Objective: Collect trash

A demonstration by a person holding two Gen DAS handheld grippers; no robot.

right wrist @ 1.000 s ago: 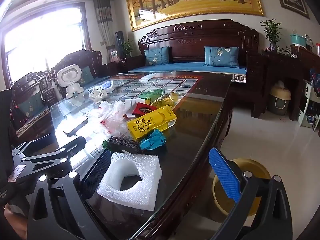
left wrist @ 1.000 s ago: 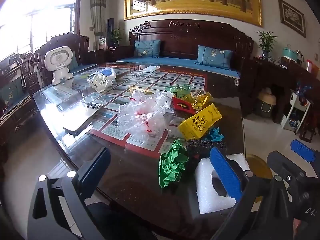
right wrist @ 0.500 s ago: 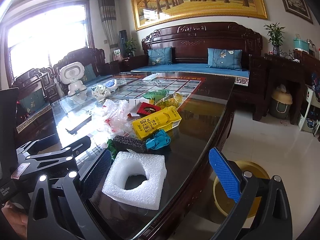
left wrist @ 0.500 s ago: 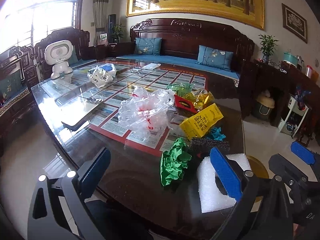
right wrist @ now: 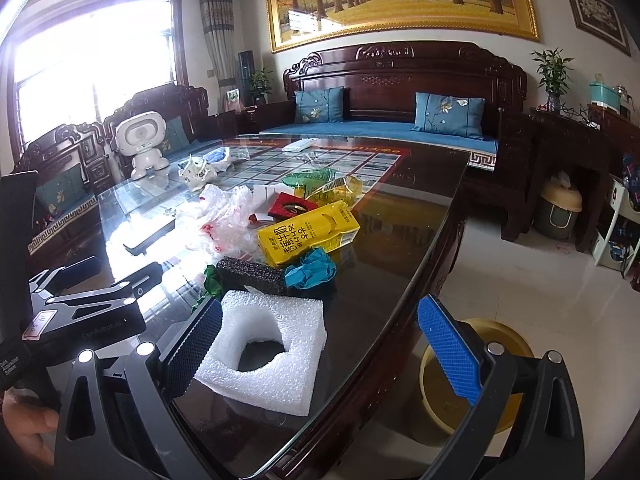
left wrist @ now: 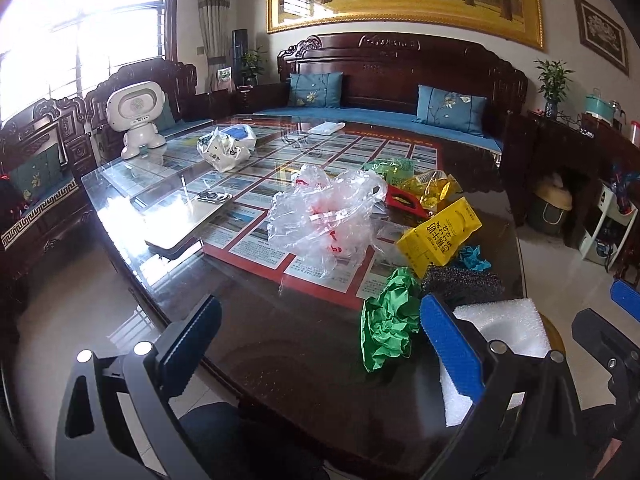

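Observation:
Trash lies on the glass table top [left wrist: 280,320]: a clear plastic bag [left wrist: 324,220], a yellow carton [left wrist: 440,236], crumpled green paper [left wrist: 388,316], a black sponge [left wrist: 460,282], teal paper [left wrist: 474,258] and a white foam piece [left wrist: 508,324]. My left gripper [left wrist: 320,348] is open above the near table edge, left of the green paper. My right gripper [right wrist: 324,348] is open, its left finger beside the foam piece [right wrist: 268,344]. The carton [right wrist: 308,232], sponge [right wrist: 250,274] and teal paper [right wrist: 310,272] lie beyond it.
A yellow bin [right wrist: 472,376] stands on the floor right of the table. A white toy robot [left wrist: 138,118], a white bag [left wrist: 224,150] and a tablet [left wrist: 184,220] sit further back on the table. A sofa [left wrist: 380,120] stands behind.
Both grippers have drifted slightly forward and lower toward the table. The foam piece now sits closer between the right fingers. Nothing has been grasped.

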